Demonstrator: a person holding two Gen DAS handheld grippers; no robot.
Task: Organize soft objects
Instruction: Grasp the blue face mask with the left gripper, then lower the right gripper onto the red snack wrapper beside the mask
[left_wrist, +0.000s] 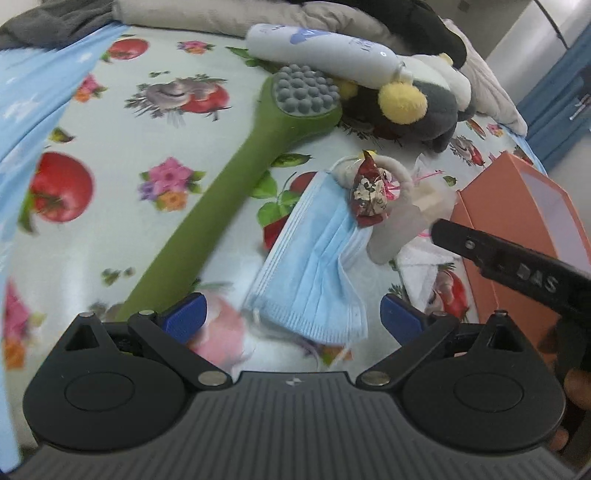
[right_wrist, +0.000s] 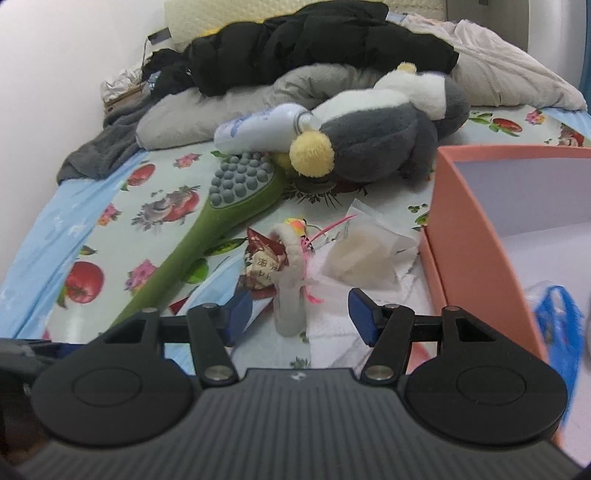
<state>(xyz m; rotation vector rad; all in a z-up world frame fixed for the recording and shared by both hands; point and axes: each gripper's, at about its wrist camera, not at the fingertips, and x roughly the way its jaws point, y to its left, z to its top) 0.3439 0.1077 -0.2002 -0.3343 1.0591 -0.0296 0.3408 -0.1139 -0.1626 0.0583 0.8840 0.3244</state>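
Observation:
A blue face mask (left_wrist: 314, 266) lies on the flowered bed sheet (left_wrist: 122, 206), right ahead of my open left gripper (left_wrist: 291, 317), its near edge between the blue pads. A red sachet (left_wrist: 369, 192) and a fuzzy white ring (left_wrist: 395, 181) lie on the mask's far end. In the right wrist view my open right gripper (right_wrist: 301, 314) stands around the white ring (right_wrist: 291, 280), with the sachet (right_wrist: 264, 262) and a clear packet (right_wrist: 365, 258) beside it. A grey plush toy (right_wrist: 376, 144) lies behind. An orange box (right_wrist: 476, 229) stands open at the right.
A green massage brush (left_wrist: 236, 184) lies diagonally on the sheet. A white bottle (left_wrist: 321, 48) rests against the plush (left_wrist: 424, 110). A white cloth (right_wrist: 347, 332) lies beside the box. A blue mesh item (right_wrist: 557, 325) sits in the box. Pillows and dark clothes (right_wrist: 317, 48) pile up behind.

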